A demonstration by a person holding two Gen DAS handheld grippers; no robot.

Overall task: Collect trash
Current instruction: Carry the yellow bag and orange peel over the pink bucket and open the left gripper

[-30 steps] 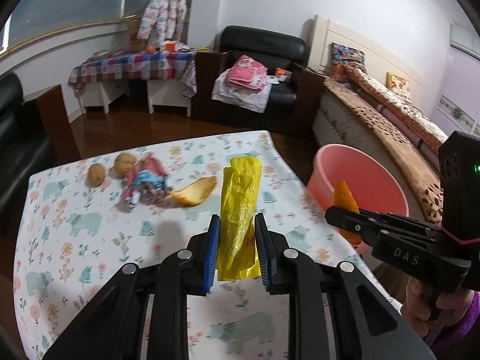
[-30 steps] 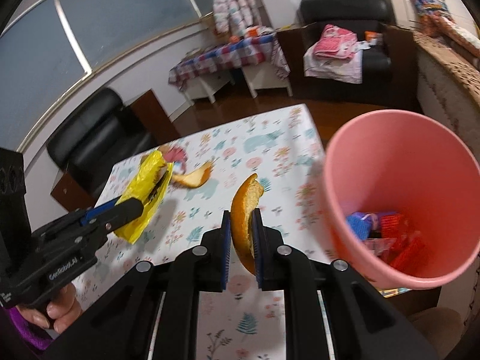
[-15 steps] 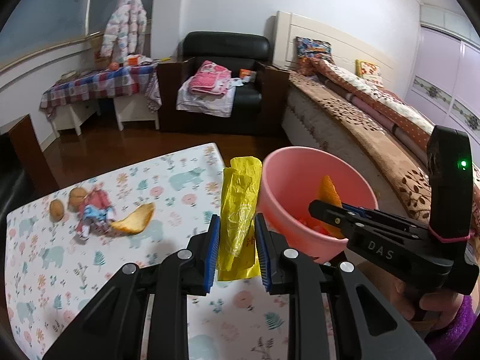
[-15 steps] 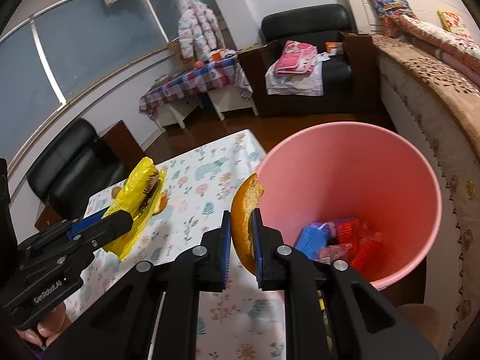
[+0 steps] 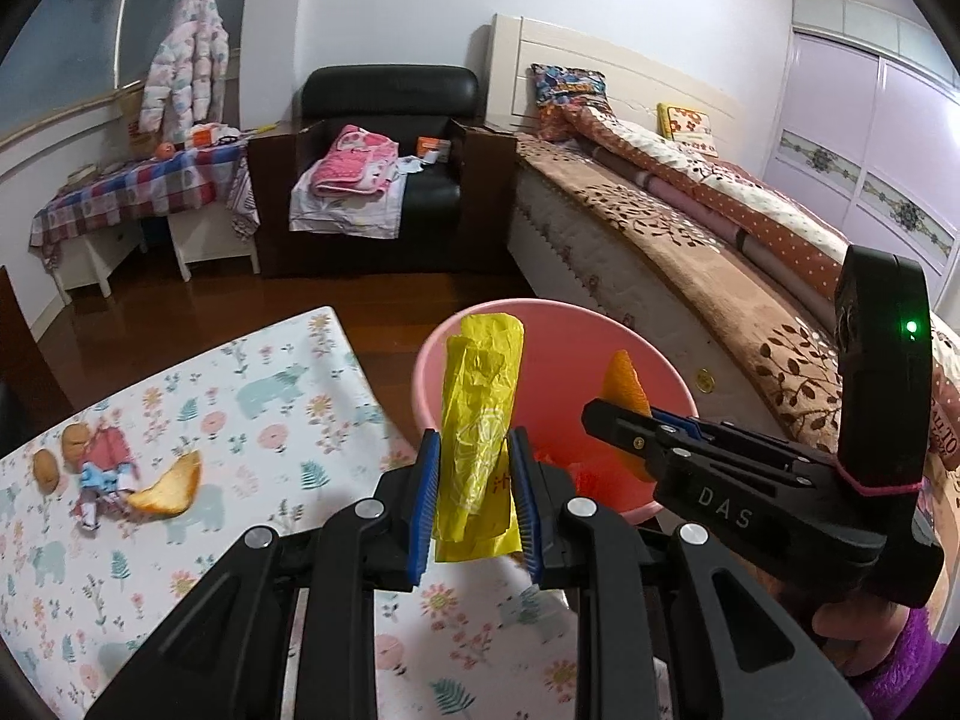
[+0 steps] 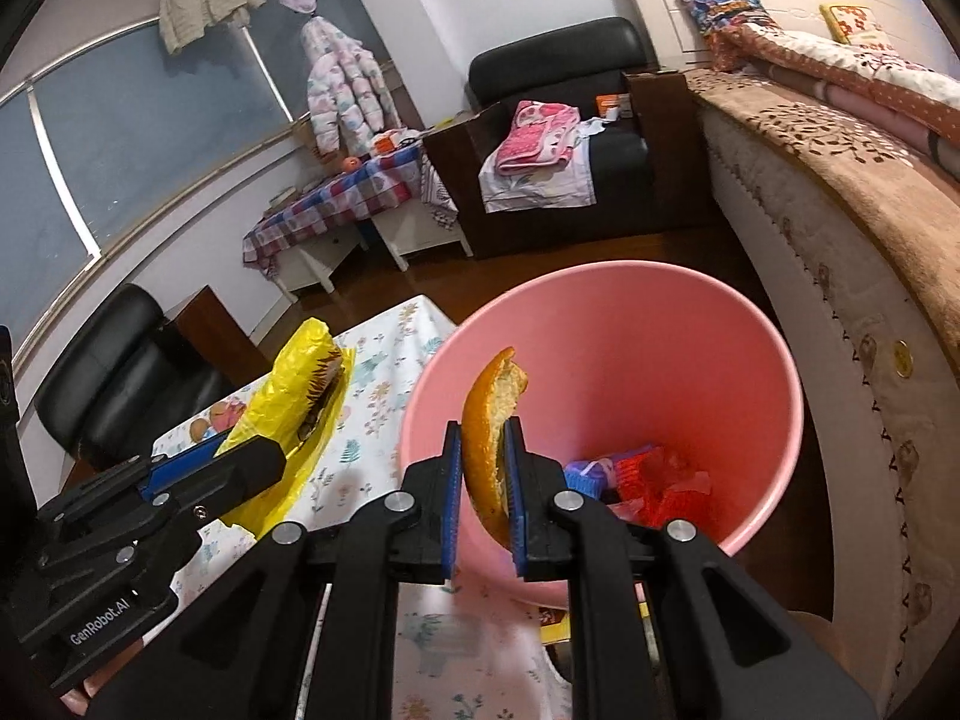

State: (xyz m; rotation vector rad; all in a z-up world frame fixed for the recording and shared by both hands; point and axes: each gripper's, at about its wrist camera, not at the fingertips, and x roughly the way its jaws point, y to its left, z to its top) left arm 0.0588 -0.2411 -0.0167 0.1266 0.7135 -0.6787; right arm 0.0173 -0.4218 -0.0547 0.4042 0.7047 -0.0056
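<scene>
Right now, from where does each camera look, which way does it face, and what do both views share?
Left wrist: on the left gripper, facing down over the table; it grips the yellow bag; a purple sleeve shows.
Right wrist: on the right gripper, facing into the pink bin; it grips the orange peel.
Shared: bin, table, both grippers, black armchair.

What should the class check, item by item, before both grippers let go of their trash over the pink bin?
1. Left gripper clamps yellow bag: ok.
2. Right gripper clamps orange peel: ok.
3. Peel over pink bin mouth: ok.
4. Bag fully past the bin rim: cannot tell.
5. Bin has room: ok, only some wrappers at the bottom.
6. Table cleared: not ok, second peel remains.
</scene>
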